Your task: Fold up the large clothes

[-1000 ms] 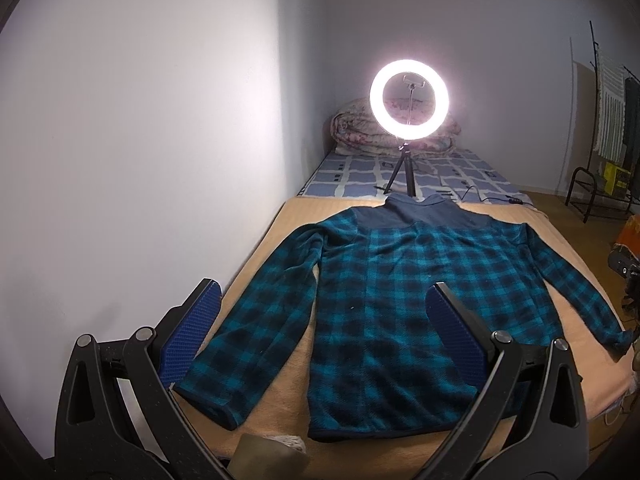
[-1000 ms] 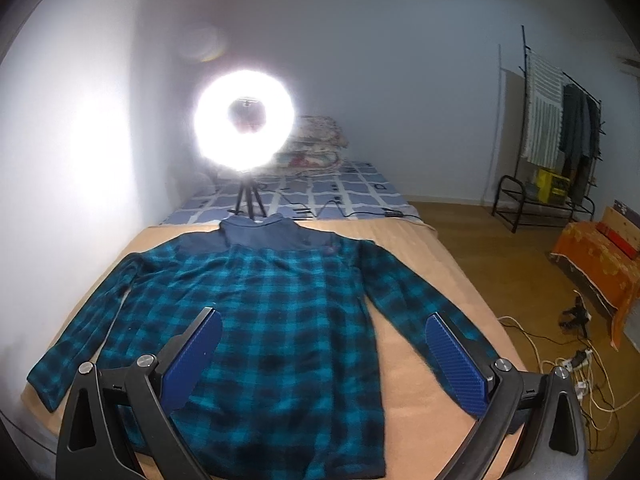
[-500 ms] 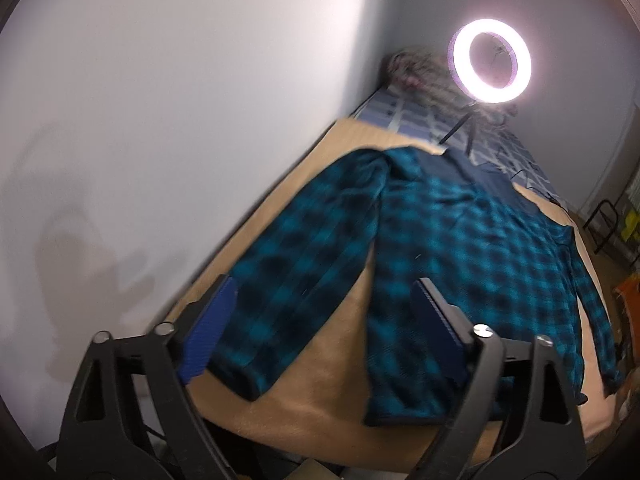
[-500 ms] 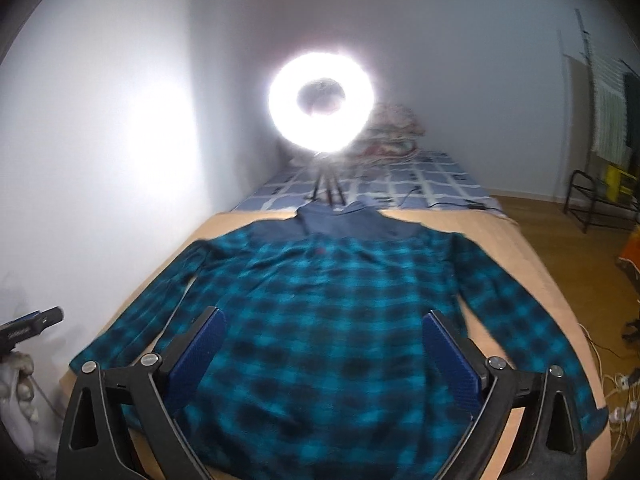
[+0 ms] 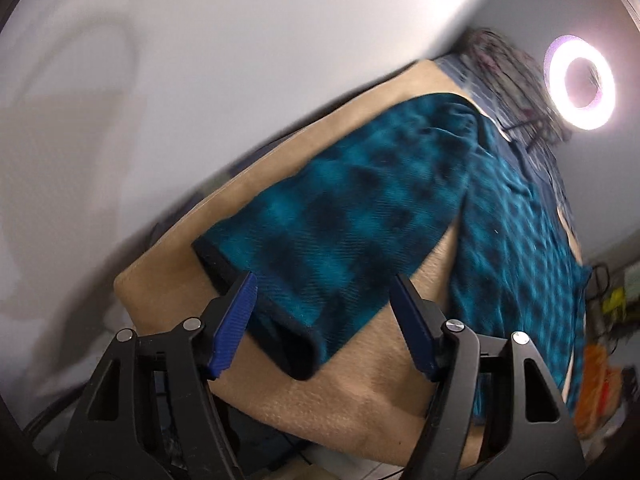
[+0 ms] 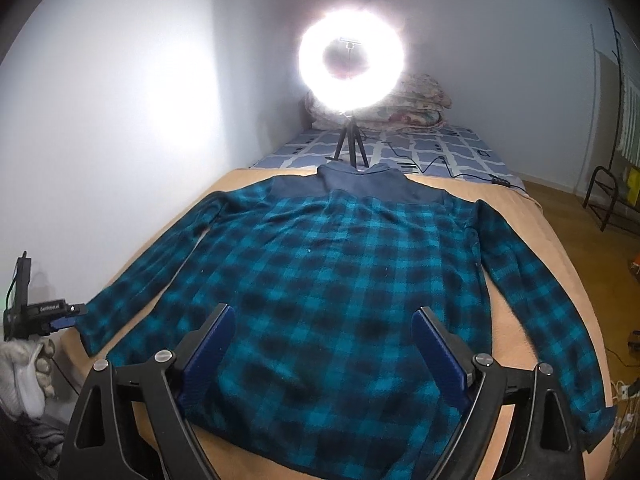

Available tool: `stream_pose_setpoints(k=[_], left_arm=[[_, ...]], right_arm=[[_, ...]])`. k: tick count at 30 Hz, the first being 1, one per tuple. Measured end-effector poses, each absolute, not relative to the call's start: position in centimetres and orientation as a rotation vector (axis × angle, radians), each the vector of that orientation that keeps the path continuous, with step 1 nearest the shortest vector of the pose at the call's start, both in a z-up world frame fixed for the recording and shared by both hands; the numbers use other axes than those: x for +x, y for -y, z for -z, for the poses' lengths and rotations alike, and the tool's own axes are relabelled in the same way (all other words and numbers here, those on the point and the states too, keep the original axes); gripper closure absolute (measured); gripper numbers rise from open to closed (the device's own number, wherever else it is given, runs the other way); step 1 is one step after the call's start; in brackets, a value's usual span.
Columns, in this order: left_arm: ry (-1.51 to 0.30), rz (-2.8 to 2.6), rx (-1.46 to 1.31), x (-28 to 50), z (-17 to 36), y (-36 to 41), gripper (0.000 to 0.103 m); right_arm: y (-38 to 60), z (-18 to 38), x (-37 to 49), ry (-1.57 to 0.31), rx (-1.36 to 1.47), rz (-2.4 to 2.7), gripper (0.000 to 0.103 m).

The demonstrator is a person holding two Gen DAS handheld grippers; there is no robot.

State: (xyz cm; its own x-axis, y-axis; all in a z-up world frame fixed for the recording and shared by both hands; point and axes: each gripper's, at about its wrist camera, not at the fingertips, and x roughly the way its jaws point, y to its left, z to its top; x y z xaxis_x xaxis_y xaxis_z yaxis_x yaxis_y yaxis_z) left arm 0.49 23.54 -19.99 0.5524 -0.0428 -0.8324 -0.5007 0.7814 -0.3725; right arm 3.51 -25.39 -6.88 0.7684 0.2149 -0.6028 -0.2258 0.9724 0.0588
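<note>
Shirt (image 6: 340, 280), one only, teal-and-black plaid with a navy yoke and collar, lying flat and spread across the tan blanket (image 6: 516, 312) filling the middle of the right wrist view, both sleeves angling out toward the lower corners. Ring light (image 6: 352, 52), also one, glaring on a small tripod at upper centre, just beyond the collar. Two grippers counted. Right gripper (image 6: 322, 344) hovering above the shirt's lower body at bottom centre, jaws spread wide and just closing slightly, pressing on nothing. Left gripper (image 5: 322, 320) showing in its own view at bottom centre, jaws spread, just narrowing, straddling the dark cuff (image 5: 300, 356) of one sleeve, pads apparently not yet pinching it.

Only the right wrist view giving the whole garment, the patterned bedding and folded quilts behind the lamp, and the left gripper's black body plus a gloved hand at the lower left edge. Left wrist view tilted and smeared by motion, plaid blurring toward the right, shirt body cut off, lamp shrinking into the upper right. Touching of cuff and pads hard to judge.
</note>
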Motion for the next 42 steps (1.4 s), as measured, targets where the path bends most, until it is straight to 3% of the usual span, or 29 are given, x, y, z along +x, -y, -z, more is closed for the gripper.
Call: stream_pose_setpoints(k=[3,5,8,21,22,23,26,30,34,35,36,37,38,40,42], left_arm=[[-0.969,-0.299,-0.698,0.7,21.1,-24.3,0.036],[-0.979,-0.291,-0.712,0.8,21.6,-24.2,0.050],[-0.986,-0.250,-0.733,0.7,22.0,-23.5,0.064],[-0.973,-0.291,-0.841,-1.3,23.0,-24.6,0.065],[-0.976,-0.275,-0.846,-1.2,23.2,-24.5,0.069],[-0.978,-0.256,-0.849,-1.0,23.4,-24.3,0.095],[-0.962,-0.219,-0.849,-1.3,23.0,-23.5,0.100],[-0.916,-0.177,-0.823,-2.7,21.4,-22.3,0.100],[-1.001,-0.173,-0.763,-2.5,23.2,-21.1,0.100],[-1.011,-0.180,-0.759,-2.5,23.2,-21.0,0.096],[-1.021,-0.198,-0.742,-2.7,22.9,-20.9,0.092],[-1.015,-0.208,-0.730,-2.7,22.6,-20.9,0.080],[-0.989,-0.232,-0.713,-3.1,21.9,-21.0,0.063],[-0.907,-0.308,-0.709,-4.2,20.5,-21.9,0.038],[-0.866,-0.349,-0.740,-4.2,19.8,-23.1,0.035]], right_arm=[[25.1,7.0,3.3,-0.658,-0.027,-0.250,0.012],[24.8,7.1,3.2,-0.662,-0.034,-0.261,0.012],[24.3,7.2,3.1,-0.665,-0.054,-0.270,0.012],[23.2,7.9,3.0,-0.675,-0.091,-0.284,0.012],[23.0,7.9,2.9,-0.674,-0.094,-0.285,0.012],[22.9,7.9,2.9,-0.673,-0.097,-0.286,0.012],[22.6,7.8,2.7,-0.663,-0.108,-0.290,0.012],[22.5,7.8,2.6,-0.659,-0.114,-0.288,0.012],[22.3,7.8,2.6,-0.667,-0.117,-0.286,0.012],[22.3,7.8,2.6,-0.668,-0.116,-0.288,0.012],[22.3,7.8,2.6,-0.667,-0.116,-0.288,0.012],[22.3,7.8,2.6,-0.665,-0.116,-0.287,0.012],[22.3,7.7,2.5,-0.657,-0.117,-0.289,0.012],[22.3,7.6,2.3,-0.648,-0.122,-0.289,0.012],[22.3,7.6,2.2,-0.646,-0.127,-0.289,0.012]])
